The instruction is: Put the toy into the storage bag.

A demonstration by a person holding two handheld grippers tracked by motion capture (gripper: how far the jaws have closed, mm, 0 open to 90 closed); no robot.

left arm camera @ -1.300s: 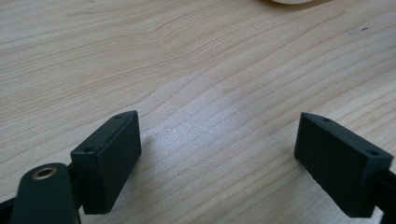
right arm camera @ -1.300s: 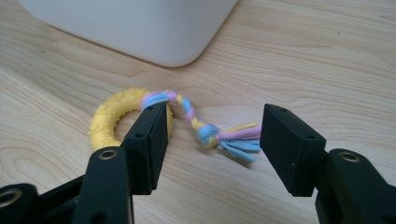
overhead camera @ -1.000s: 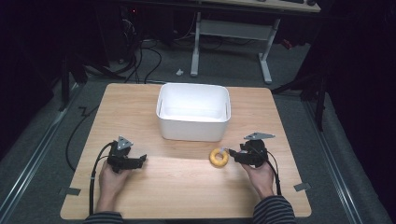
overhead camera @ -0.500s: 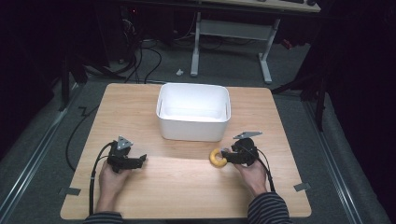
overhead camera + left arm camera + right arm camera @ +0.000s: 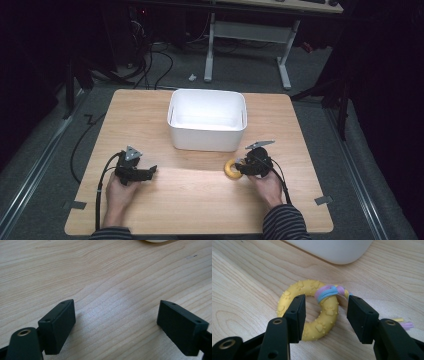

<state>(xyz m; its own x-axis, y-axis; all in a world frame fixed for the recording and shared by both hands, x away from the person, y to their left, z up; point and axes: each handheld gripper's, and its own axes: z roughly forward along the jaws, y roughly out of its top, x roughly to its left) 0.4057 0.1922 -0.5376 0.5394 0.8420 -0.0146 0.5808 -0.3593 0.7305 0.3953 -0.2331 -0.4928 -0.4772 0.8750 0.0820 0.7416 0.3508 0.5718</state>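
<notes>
Yellow ring toy [image 5: 312, 312], far strands cut off

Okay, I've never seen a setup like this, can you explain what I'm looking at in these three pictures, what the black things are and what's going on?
A person sits at a wooden table and holds a black two-jaw grasping tool in each hand. The high view comes from a fixed camera above the table. The other two come from small cameras riding on each tool, looking along its jaws.

On the table stand a white bin and, in front of it, a yellow ring toy with paw prints and coloured cords wrapped around it.

The left tool rests over bare wood with its jaws wide apart, holding nothing. The right tool is at the ring: one jaw sits in the ring's hole, the other outside it. Its jaws have just been closing around that side of the ring, but a gap remains, so it isn't gripped yet.
</notes>
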